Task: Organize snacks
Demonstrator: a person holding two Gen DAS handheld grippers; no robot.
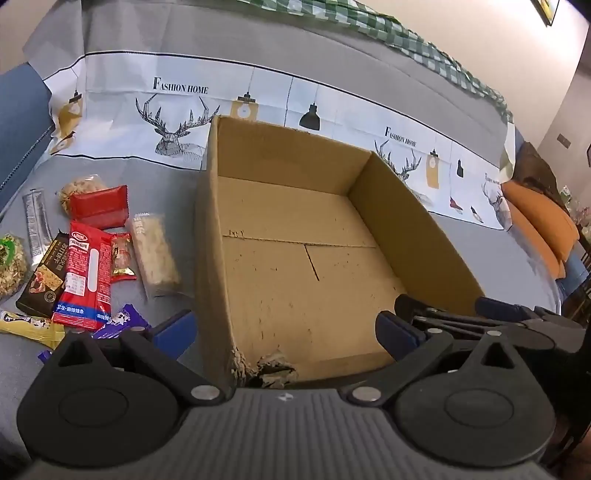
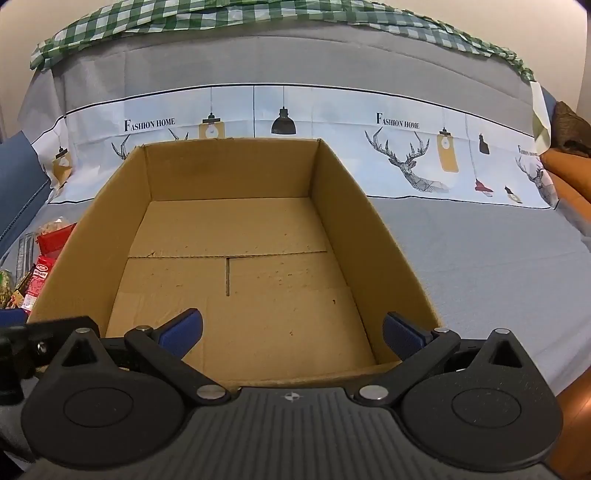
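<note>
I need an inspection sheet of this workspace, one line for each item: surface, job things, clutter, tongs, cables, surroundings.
Surface: grey cloth with a printed deer band.
Job things: cardboard box open, nothing inside; snack packets piled on the cloth to its left, outside it.
Clutter: nothing seen.
Tongs: left tongs open, holding nothing, straddling the box's left wall; right tongs open, holding nothing, over the box's near edge.
Cables: nothing seen.
Surroundings: green checked cloth behind; orange cushion at right.

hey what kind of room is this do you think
Probably a home living room: a sofa draped in a grey cloth printed "Fashion Home", a green checked cloth along its back, and an orange cushion at one end.
</note>
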